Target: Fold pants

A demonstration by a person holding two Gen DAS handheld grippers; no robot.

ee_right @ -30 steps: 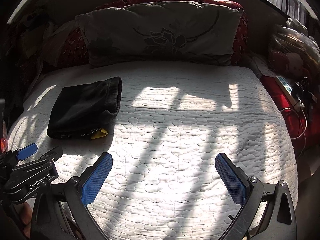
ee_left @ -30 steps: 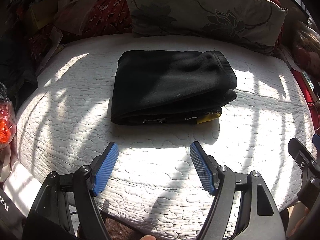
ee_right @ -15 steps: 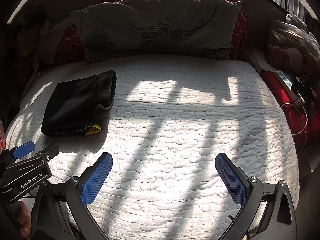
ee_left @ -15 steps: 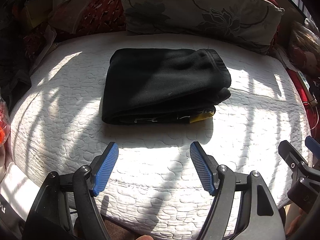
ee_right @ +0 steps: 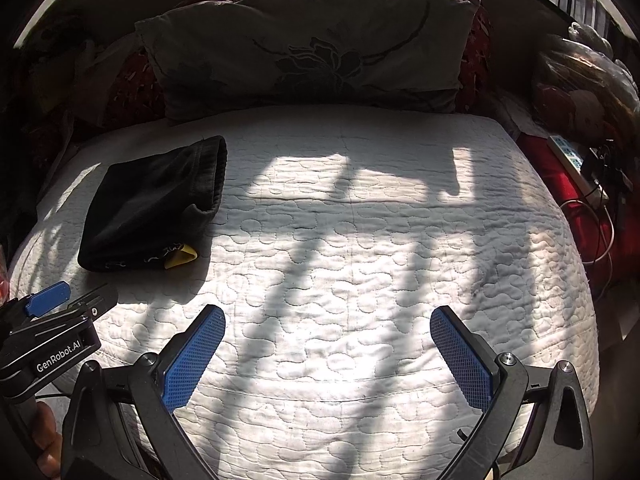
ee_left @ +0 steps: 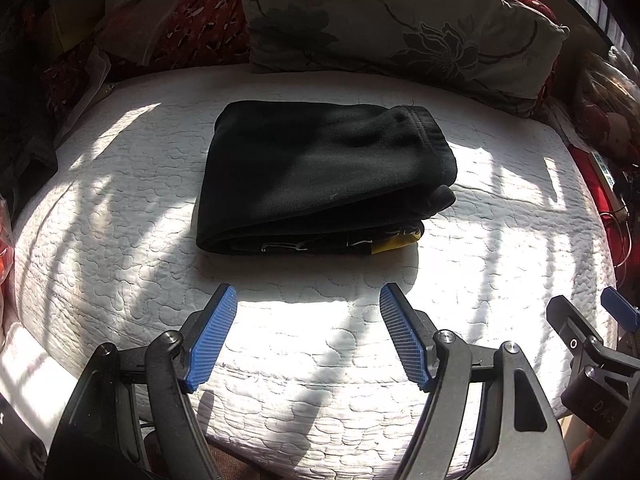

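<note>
Black pants [ee_left: 320,176] lie folded into a thick rectangle on the white quilted bed [ee_left: 120,240], waistband to the right, a yellow patch showing at the front right corner. My left gripper [ee_left: 306,300] hovers open just in front of them, nothing between its blue pads. From the right wrist view the pants [ee_right: 152,208] sit at the far left, and my right gripper [ee_right: 328,320] is held open over bare quilt, well to the right of them. The left gripper's body [ee_right: 52,340] shows at that view's left edge.
A floral grey pillow [ee_right: 308,48] leans on red cushions at the head of the bed. Bags and clutter [ee_left: 80,20] pile up at the back left. A power strip and cables [ee_right: 580,168] lie on red cloth at the right edge.
Both views have shifted slightly; the pants now sit a little lower and further left in each frame. Both grippers stay open and the pants have not been touched.
</note>
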